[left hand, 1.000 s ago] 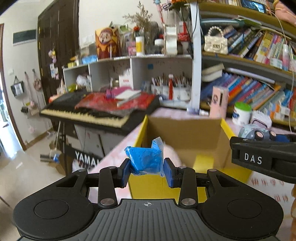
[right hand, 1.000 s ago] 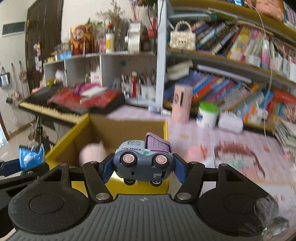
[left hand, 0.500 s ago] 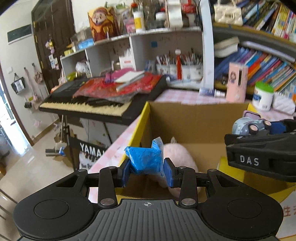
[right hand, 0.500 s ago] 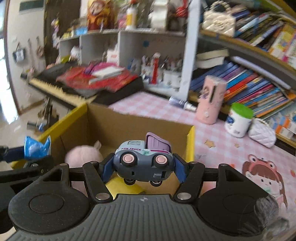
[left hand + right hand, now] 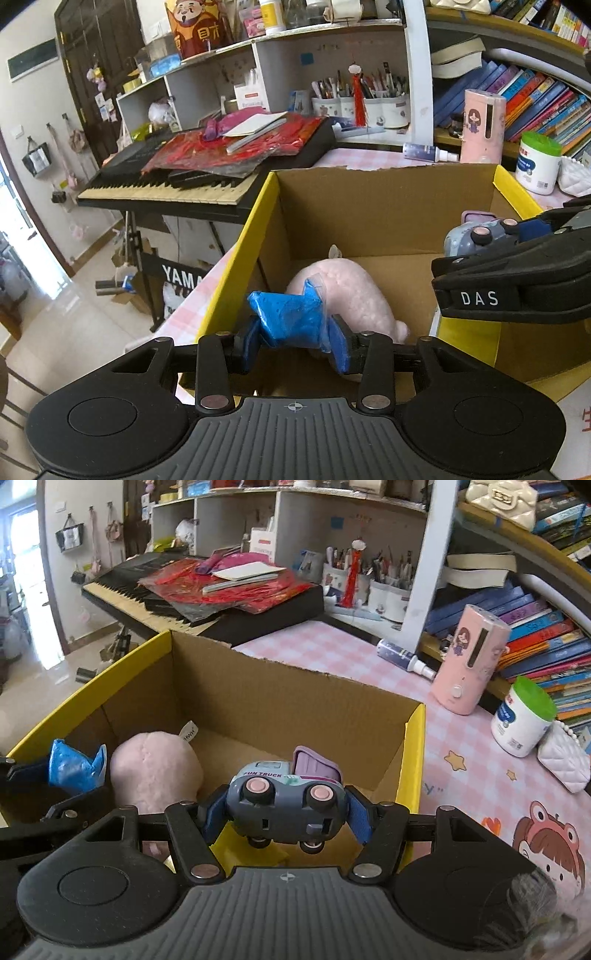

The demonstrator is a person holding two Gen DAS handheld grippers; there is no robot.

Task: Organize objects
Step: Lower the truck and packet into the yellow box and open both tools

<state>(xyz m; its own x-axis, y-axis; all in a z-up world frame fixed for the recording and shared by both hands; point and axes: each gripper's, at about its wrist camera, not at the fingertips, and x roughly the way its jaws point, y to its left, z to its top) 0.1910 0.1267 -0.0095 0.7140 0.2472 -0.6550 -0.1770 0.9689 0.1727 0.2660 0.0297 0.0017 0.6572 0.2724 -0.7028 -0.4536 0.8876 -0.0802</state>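
My left gripper (image 5: 293, 341) is shut on a crumpled blue plastic packet (image 5: 288, 323) and holds it over the near left part of an open cardboard box (image 5: 384, 199) with yellow flaps. My right gripper (image 5: 286, 818) is shut on a grey-blue toy truck (image 5: 286, 805) with a purple back, held over the box's near right part (image 5: 295, 690). A pink plush toy (image 5: 351, 295) lies on the box floor; it also shows in the right wrist view (image 5: 155, 771). The packet (image 5: 74, 766) and the truck (image 5: 476, 236) each show in the other view.
The box stands on a pink checked tablecloth (image 5: 461, 760). To its right are a pink cylinder (image 5: 469, 661), a green-lidded tub (image 5: 522, 716), a white purse (image 5: 565, 760) and a small spray bottle (image 5: 402, 657). Behind are bookshelves (image 5: 535, 92) and a keyboard (image 5: 184, 177) with red bags.
Both grippers have moved forward and tilted down over the box, each still holding its object. The box interior and the plush toy now fill more of both views.
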